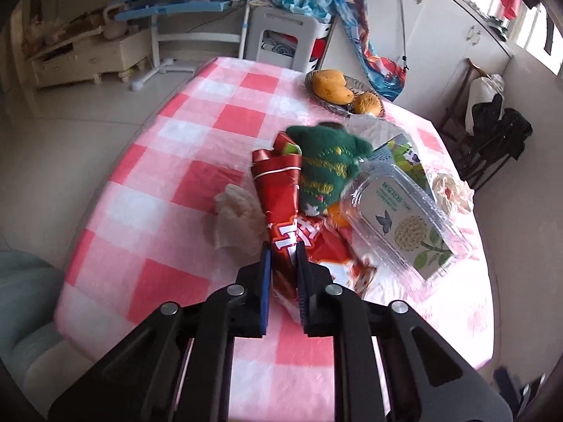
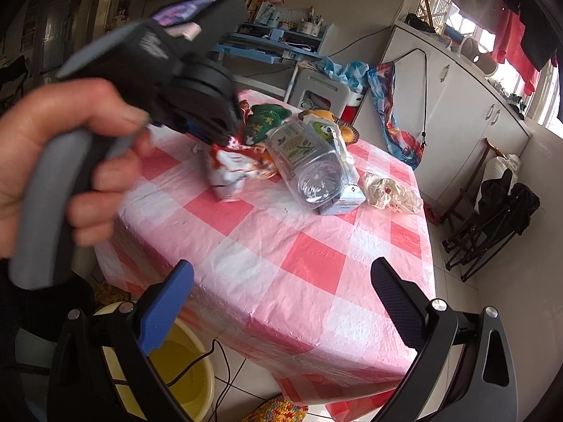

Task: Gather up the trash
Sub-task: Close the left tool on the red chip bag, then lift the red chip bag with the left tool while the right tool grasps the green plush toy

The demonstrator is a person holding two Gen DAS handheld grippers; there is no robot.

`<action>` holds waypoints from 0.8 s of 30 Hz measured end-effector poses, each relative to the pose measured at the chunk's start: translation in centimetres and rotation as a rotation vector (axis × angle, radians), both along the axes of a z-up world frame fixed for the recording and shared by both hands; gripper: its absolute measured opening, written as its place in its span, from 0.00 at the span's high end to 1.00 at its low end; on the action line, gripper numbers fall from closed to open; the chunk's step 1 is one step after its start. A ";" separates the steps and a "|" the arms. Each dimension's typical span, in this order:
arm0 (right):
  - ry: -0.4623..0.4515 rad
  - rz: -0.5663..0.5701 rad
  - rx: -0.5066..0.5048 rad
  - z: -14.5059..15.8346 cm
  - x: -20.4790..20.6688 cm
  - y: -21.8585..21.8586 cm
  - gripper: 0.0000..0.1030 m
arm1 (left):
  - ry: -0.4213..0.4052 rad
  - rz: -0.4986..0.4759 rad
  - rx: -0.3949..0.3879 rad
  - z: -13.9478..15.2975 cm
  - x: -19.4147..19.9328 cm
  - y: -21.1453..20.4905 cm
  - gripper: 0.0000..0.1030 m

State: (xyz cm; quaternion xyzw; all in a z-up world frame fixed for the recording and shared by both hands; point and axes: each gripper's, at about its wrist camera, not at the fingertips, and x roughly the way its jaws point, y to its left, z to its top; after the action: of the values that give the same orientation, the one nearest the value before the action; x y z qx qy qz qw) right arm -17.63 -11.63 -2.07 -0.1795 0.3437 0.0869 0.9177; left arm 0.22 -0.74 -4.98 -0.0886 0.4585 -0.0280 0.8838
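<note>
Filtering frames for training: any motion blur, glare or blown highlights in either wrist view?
Left wrist view: the green knitted toy is slightly smeared, the clear plastic bottle carries glare, and the left gripper clamping the red snack wrapper is sharp. Right wrist view: the hand is motion-blurred, the window is blown out, the open right gripper is sharp.

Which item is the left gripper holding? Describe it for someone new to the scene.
On the pink checkered table, amid the central clutter, the left gripper grips a red snack bag. Crinkled and foil-like with white lettering, it lies between a crumpled tissue and a green knitted toy.
</note>
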 end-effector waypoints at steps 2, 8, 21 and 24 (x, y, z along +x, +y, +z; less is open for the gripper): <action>0.000 -0.002 0.003 0.0 0.0 0.1 0.06 | -0.002 -0.012 0.000 0.6 -0.9 0.7 0.88; -0.009 0.014 0.001 0.3 -0.5 0.6 0.06 | 0.008 -0.067 -0.003 1.9 -3.7 2.7 0.89; 0.039 0.146 0.148 0.5 -0.1 2.2 0.06 | -0.159 0.068 -0.111 6.5 -8.7 10.8 0.89; 0.063 0.198 0.170 0.4 0.9 3.7 0.06 | -0.192 0.110 -0.168 6.8 -9.2 12.4 0.89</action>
State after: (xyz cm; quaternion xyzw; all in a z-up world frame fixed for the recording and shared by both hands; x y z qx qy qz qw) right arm -16.78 -7.93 -1.70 -0.1313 0.3441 0.2116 0.9053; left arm -8.97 11.70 1.80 -0.1842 0.3621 -0.0262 0.9134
